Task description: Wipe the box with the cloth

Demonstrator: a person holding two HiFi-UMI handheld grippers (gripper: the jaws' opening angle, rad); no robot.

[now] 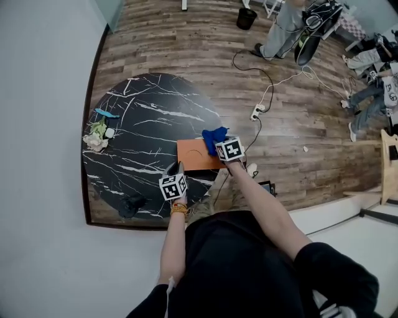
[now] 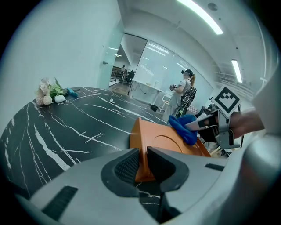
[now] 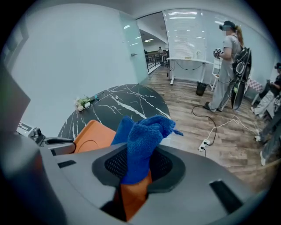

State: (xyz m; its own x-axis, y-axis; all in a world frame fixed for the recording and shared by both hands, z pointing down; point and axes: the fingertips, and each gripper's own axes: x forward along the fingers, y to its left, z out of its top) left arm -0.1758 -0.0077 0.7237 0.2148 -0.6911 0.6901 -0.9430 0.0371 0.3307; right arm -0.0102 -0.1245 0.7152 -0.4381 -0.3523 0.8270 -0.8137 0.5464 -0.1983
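Now your left gripper (image 2: 142, 166) is clamped on the near edge of the orange box (image 1: 194, 155), which sits at the right edge of the round marble tabletop (image 1: 143, 118), on the side nearest you. Your right gripper (image 3: 136, 171) is clenched on the blue cloth (image 3: 147, 132), and the cloth rests on the box's far right corner. A small flower bunch (image 1: 96, 133) lies at the tabletop's left edge.

A round black marble-patterned table (image 1: 149, 118) carries a small bunch of pale flowers (image 1: 95, 138) near its left edge, with a light blue item (image 1: 106, 113) just beyond. On the wooden floor (image 1: 186, 49) lies a white power strip (image 1: 255, 112); a person (image 1: 283, 28) stands near a black bin (image 1: 246, 18).
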